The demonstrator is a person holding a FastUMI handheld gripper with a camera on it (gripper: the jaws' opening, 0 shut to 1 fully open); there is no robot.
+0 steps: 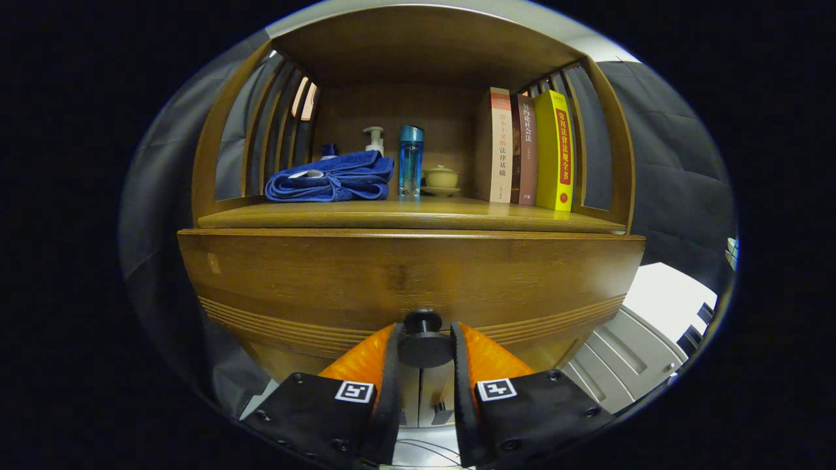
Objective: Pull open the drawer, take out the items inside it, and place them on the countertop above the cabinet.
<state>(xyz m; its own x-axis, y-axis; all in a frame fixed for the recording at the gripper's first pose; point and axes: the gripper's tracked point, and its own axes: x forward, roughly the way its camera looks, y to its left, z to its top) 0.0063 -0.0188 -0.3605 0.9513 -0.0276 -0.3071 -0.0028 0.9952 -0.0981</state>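
Your gripper (424, 336) pinches the round drawer knob (424, 346) at the lower middle of the frame; the folded blue towel (333, 177) lies on the counter (418, 214) above.

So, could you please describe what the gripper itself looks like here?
The gripper has two blocky finger mounts studded with small screws, each carrying a square black-and-white marker. Its fingers have ribbed outer faces and thin flat inner strips, closed on the drawer knob.
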